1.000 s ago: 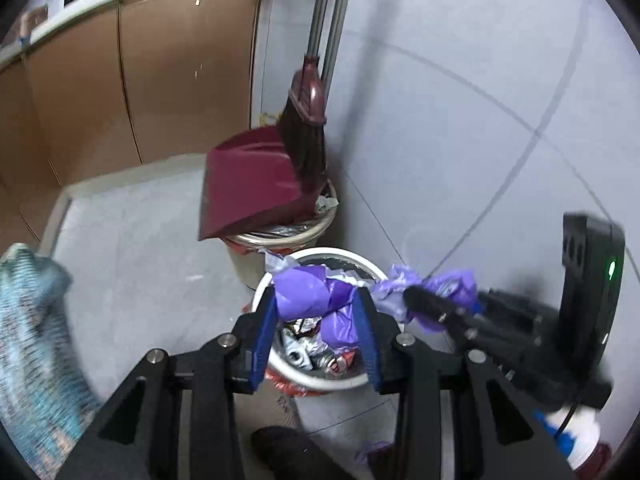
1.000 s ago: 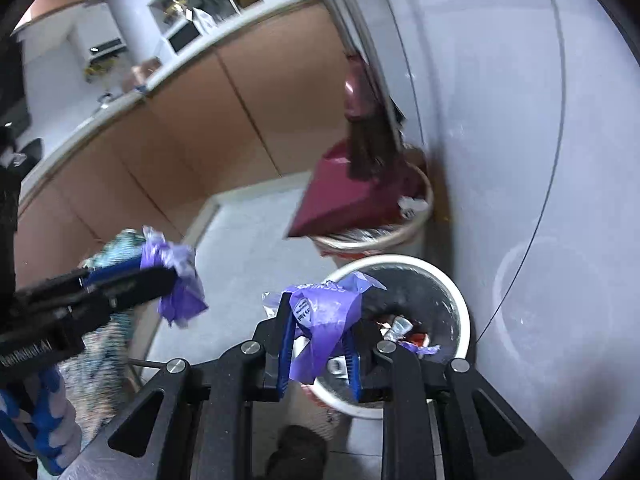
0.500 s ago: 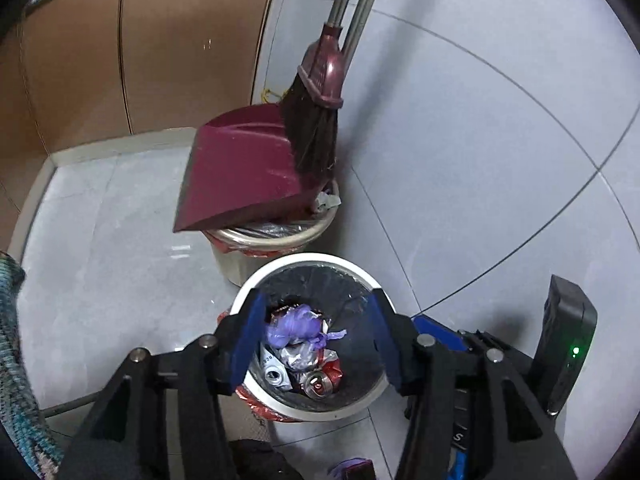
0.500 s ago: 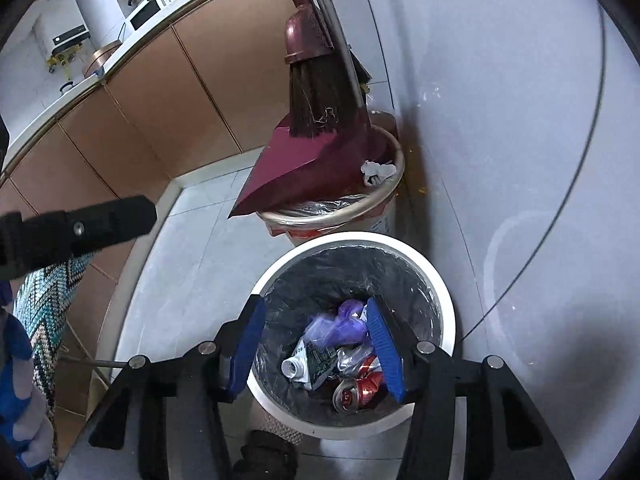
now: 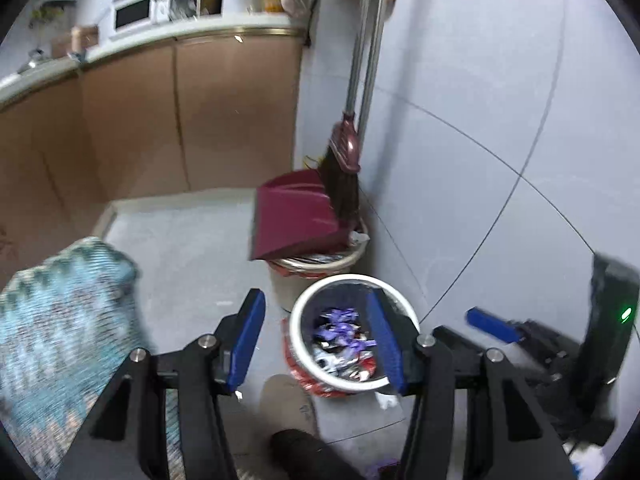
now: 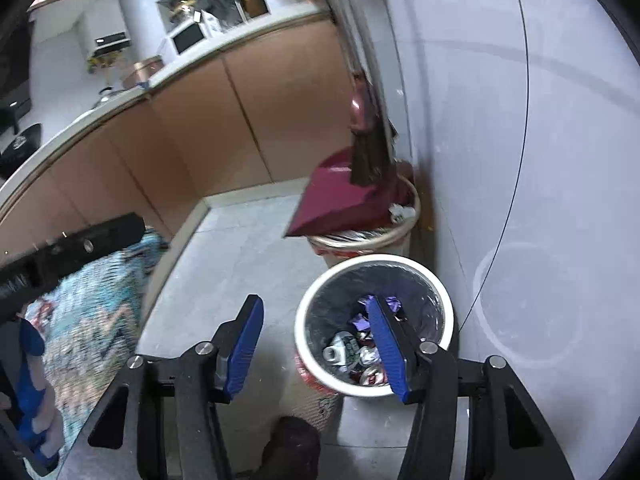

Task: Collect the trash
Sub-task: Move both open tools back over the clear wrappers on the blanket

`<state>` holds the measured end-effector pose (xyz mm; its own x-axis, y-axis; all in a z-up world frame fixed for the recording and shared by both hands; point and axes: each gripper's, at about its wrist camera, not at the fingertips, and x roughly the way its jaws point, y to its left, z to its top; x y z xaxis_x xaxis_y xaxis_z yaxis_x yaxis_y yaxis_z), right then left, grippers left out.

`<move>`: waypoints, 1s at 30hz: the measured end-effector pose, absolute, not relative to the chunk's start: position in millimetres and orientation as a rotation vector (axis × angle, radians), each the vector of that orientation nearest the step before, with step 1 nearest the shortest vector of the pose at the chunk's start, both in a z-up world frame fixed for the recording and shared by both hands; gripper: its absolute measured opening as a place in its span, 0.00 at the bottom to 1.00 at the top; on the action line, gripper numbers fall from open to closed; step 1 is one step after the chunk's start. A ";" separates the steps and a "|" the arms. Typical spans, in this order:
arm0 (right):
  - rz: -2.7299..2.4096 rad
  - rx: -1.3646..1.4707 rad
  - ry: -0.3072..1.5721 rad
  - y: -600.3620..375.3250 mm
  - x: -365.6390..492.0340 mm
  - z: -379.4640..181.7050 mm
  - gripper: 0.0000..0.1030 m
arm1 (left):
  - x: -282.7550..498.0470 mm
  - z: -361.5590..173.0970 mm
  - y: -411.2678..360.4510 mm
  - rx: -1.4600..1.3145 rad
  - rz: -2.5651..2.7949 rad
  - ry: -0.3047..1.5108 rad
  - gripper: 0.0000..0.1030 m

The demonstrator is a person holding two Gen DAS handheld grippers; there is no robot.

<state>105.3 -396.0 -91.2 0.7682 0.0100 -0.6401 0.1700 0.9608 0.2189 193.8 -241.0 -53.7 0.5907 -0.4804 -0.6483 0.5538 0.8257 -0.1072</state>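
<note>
My left gripper (image 5: 316,340) has its blue fingers (image 5: 248,338) apart with nothing between them, and my right gripper (image 6: 316,344) is the same, its fingers (image 6: 244,340) opening a little more at this moment and also holding nothing. Both point down toward the white trash bin (image 5: 298,322), which stands on the floor near the tiled wall (image 5: 480,120). Inside the bin I see the purple wrappers (image 5: 340,330) lying on top of crushed cans (image 5: 340,362) and other packaging; in the right view the same purple pieces (image 6: 374,314) are in the black liner, partly behind my right finger. So I judge that the step of dropping this trash into the bin is finished, and my hands are now free. Just behind this bin is a second bin (image 5: 316,268) with a dark red dustpan (image 5: 296,220) resting on it and a broom (image 5: 344,176) leaning against the wall. A small white scrap (image 5: 386,400) lies on the floor just beside the bin, and something purple (image 5: 380,470) shows at the lower edge, but it is too blurred to name. I think the next move is to look for remaining trash, perhaps these pieces, and for that I must lower one gripper with fingers wide and close them gently on the thin paper, without knocking the bin
</note>
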 end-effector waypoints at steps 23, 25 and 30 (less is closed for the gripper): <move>0.172 0.097 0.508 -231.8 4.6 17.6 0.61 | 27.3 22.2 -34.5 0.146 -0.337 0.437 0.59; 0.190 0.088 0.506 -221.8 3.1 20.3 0.61 | 19.5 24.5 -23.2 0.143 -0.321 0.425 0.60; 0.229 0.060 0.498 -198.3 -0.5 25.8 0.61 | 8.2 27.2 1.3 0.135 -0.277 0.412 0.60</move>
<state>-0.5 -198.3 25.8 0.8536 0.2318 -0.4666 -0.2027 0.9728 0.1124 8.2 1.3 27.2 0.8798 -0.2373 -0.4120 0.2918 0.9536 0.0737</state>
